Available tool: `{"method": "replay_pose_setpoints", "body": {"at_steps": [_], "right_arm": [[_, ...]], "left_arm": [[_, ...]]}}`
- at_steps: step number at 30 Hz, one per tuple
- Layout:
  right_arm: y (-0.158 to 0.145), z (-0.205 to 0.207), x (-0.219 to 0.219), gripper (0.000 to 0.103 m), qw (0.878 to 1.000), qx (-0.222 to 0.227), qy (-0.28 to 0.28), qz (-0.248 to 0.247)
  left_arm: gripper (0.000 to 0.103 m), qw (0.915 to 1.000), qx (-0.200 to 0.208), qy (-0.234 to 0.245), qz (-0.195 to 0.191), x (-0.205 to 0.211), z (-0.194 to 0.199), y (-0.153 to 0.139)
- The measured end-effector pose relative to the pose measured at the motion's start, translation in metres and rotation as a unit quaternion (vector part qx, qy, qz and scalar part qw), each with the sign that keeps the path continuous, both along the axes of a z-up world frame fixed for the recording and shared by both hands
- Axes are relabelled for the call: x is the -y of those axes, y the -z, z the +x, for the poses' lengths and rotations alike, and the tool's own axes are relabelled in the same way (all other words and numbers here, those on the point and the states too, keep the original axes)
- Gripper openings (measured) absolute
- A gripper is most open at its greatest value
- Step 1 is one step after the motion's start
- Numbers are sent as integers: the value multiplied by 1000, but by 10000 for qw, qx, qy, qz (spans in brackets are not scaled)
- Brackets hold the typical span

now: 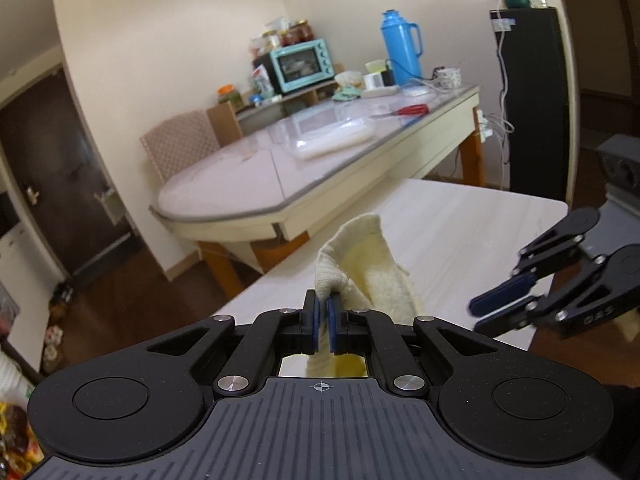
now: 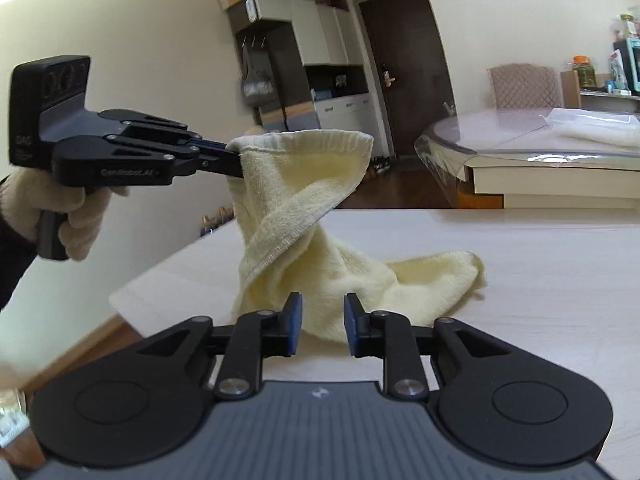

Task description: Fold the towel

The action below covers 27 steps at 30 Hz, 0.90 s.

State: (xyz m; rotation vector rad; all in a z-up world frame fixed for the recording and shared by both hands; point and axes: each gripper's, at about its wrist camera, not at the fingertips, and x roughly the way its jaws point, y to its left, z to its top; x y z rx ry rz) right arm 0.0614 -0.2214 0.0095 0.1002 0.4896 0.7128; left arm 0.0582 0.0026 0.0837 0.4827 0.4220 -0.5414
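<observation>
At the left of the right wrist view a gloved hand [image 2: 48, 216] grips the handle of the left gripper [image 2: 234, 156]; its jaws are pinched tight on a hemmed corner of the pale yellow towel [image 2: 304, 184], holding that corner up off the surface; in the left wrist view the same gripper [image 1: 325, 318] shows its blue pads [image 1: 316, 320] closed with only cloth between them, the towel [image 1: 380, 276] rising just beyond the tips. From the raised corner the cloth hangs in a twisted fold down to the light wood-grain table [image 2: 540, 272]; the remainder lies crumpled on the tabletop, trailing toward the right. Nearer the camera, the right gripper [image 2: 322, 324] sits low over the table with its fingers [image 2: 294, 320] parted by a clear gap and nothing between them; the near edge of the heaped towel lies just beyond the gap; whether the tips touch the cloth cannot be told. In the left wrist view the right gripper [image 1: 506, 312] enters from the right edge, its jaws spread and apart from the towel. Farther off and to the right stands a glass-topped table [image 2: 520, 152] with a patterned chair [image 2: 524, 86] behind it; in the left wrist view it carries red scissors [image 1: 408, 111], a teal oven [image 1: 302, 65] and a blue flask [image 1: 400, 46].
</observation>
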Motion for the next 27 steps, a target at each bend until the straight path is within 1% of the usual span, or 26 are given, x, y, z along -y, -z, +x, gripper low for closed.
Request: {"method": "replay_pose_setpoints", "body": {"at_steps": [2, 4, 6, 10, 13, 14, 15, 17, 19, 21, 22, 25, 27], "right_arm": [[-6, 3, -1, 50, 9999, 149, 34, 77], [-17, 14, 5, 51, 9995, 251, 33, 184], [-26, 26, 10, 59, 9991, 309, 20, 292], [-27, 64, 7, 59, 9981, 52, -145, 595], [-23, 83, 2, 58, 9948, -133, -372, 937], [-21, 90, -2, 55, 9940, -187, -420, 990], [-20, 94, -5, 37, 9941, -204, -437, 968], [-19, 95, -14, 5, 9957, -70, -427, 816], [-22, 84, -17, 5, 9975, 256, -324, 571], [-26, 64, -17, 5, 9967, 787, -78, 185], [-28, 55, -13, 5, 9953, 966, 67, 68], [-35, 32, 5, 5, 9887, 1384, 541, -184], [-41, 16, 23, 4, 9837, 1537, 893, -254]], "left_arm": [[5, 9997, 66, 223, 80, 3, -2, -2], [5, 9991, 126, 387, 79, 3, -4, -3], [5, 9984, 166, 531, 23, 3, -7, -4], [5, 9972, 273, 691, 10, -2, -16, -1], [5, 9969, 252, 751, 5, -10, -21, 3], [5, 9968, 230, 769, 1, -13, -21, 5], [5, 9969, 223, 750, 10, -14, -21, 7], [5, 9981, 216, 570, 125, -16, -15, 11], [5, 9990, 241, 336, 193, -15, -6, 13], [5, 9992, 269, 134, 251, -12, 4, 15], [5, 9990, 313, 88, 294, -6, 12, 17], [5, 9987, 436, 172, 189, 18, 34, 17], [5, 9976, 555, 408, -8, 45, 53, 12]]}}
